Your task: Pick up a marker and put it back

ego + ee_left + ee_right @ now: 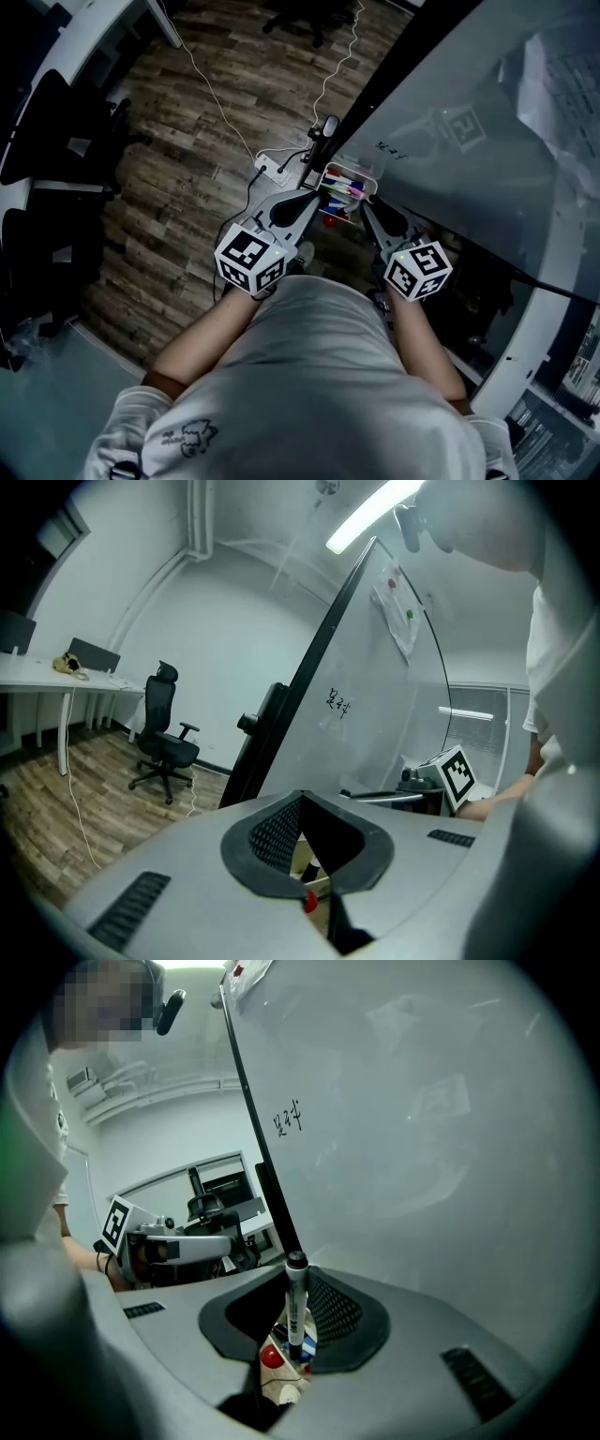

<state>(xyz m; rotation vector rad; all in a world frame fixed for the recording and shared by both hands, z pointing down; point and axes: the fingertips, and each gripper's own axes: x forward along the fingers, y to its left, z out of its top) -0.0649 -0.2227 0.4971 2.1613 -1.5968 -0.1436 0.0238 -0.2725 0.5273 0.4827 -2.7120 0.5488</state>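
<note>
My right gripper is shut on a marker with a black cap and white barrel, which stands upright between the jaws. Under it lie more markers, a red cap among them. In the head view both grippers reach over the white marker tray at the foot of the whiteboard. The left gripper is at the tray's left end and the right gripper at its near side. My left gripper is slightly open with nothing between its jaws, and a red cap shows through the gap.
The whiteboard's dark frame runs diagonally above the tray. A power strip and white cables lie on the wooden floor at the left. An office chair and a desk stand further left.
</note>
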